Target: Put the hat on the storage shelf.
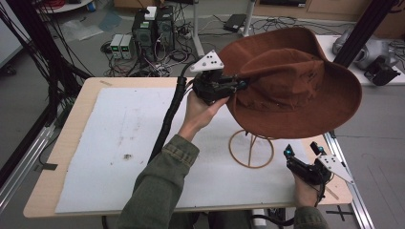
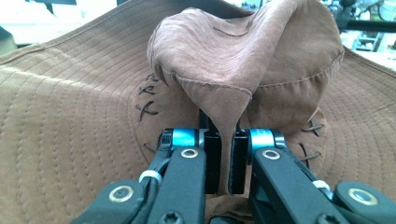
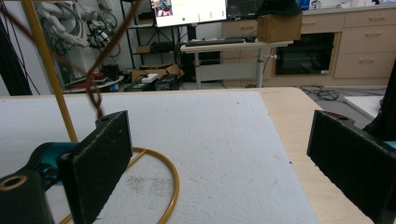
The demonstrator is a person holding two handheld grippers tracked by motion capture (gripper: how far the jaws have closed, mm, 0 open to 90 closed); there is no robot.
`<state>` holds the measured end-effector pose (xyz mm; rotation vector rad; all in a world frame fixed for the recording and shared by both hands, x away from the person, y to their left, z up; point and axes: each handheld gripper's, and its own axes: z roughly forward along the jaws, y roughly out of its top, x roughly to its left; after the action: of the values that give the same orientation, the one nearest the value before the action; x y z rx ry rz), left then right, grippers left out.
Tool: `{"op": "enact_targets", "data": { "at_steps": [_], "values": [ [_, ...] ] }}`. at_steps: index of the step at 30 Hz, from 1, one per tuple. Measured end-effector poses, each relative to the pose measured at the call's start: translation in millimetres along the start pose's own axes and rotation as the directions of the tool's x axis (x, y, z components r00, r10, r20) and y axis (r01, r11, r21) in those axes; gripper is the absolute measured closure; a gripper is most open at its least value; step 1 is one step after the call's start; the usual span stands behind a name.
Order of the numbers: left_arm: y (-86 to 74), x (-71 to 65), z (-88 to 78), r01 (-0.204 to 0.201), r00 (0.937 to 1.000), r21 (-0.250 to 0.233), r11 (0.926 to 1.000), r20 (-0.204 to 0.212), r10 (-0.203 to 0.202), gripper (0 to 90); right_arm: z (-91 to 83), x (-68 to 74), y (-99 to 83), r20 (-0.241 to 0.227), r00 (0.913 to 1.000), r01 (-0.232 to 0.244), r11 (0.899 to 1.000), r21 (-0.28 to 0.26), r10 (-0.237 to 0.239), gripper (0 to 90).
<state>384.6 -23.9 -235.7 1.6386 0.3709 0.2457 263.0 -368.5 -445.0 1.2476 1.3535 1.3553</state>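
Observation:
A brown wide-brimmed hat (image 1: 291,81) hangs tilted above a gold wire stand (image 1: 251,149) on the white mat. My left gripper (image 1: 237,86) is shut on a fold of the hat's crown at its left side. In the left gripper view the brown hat (image 2: 70,140) spreads wide, and its pinched fold runs down between the two black pads (image 2: 211,161). My right gripper (image 1: 302,151) rests near the table's front right corner, open, with nothing between its pads (image 3: 100,156). The stand's ring (image 3: 170,179) and upright rod (image 3: 49,70) lie to its left.
A white foam mat (image 1: 129,143) covers most of the wooden table (image 1: 71,124). Beyond the far edge are computer boxes (image 1: 153,28) and cables on the floor. A metal rail (image 1: 351,191) runs along the right edge. A desk with a monitor (image 3: 189,10) stands far off.

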Motion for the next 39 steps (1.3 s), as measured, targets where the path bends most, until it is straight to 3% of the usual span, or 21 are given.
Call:
{"op": "enact_targets", "data": {
  "at_steps": [9,18,22,28,33,39],
  "values": [
    [-12.1,-6.1,8.6,0.012,0.9998,0.094,0.9955,0.015,-0.013,88.1,0.2,1.5,-0.2,-0.003,1.0,0.004,1.0,0.0,-0.004,6.0],
    [-24.5,-12.8,8.1,-0.008,0.9997,0.124,0.9922,0.024,0.005,87.8,0.3,1.5,-0.9,-0.003,1.0,-0.001,1.0,0.004,0.001,6.0],
    [-30.4,-12.2,6.5,0.005,0.9998,0.107,0.9942,0.017,-0.007,85.4,-0.1,1.9,-0.5,-0.002,1.0,-0.003,1.0,0.003,0.003,6.0],
    [-37.6,-15.8,4.3,-0.024,0.9996,0.102,0.9945,0.015,0.023,84.6,0.4,1.9,-1.2,-0.002,1.0,-0.004,1.0,0.006,0.004,6.0],
    [-42.9,-18.6,2.9,-0.023,0.9996,0.093,0.9954,0.015,0.022,82.1,0.4,1.8,-1.2,-0.001,1.0,-0.003,1.0,0.006,0.003,6.0],
    [-45.4,-17.8,1.3,-0.024,0.9996,0.087,0.9959,0.017,0.023,70.3,0.8,2.5,-1.6,-0.001,1.0,0.0,1.0,0.01,0.0,6.0]
  ]
}}
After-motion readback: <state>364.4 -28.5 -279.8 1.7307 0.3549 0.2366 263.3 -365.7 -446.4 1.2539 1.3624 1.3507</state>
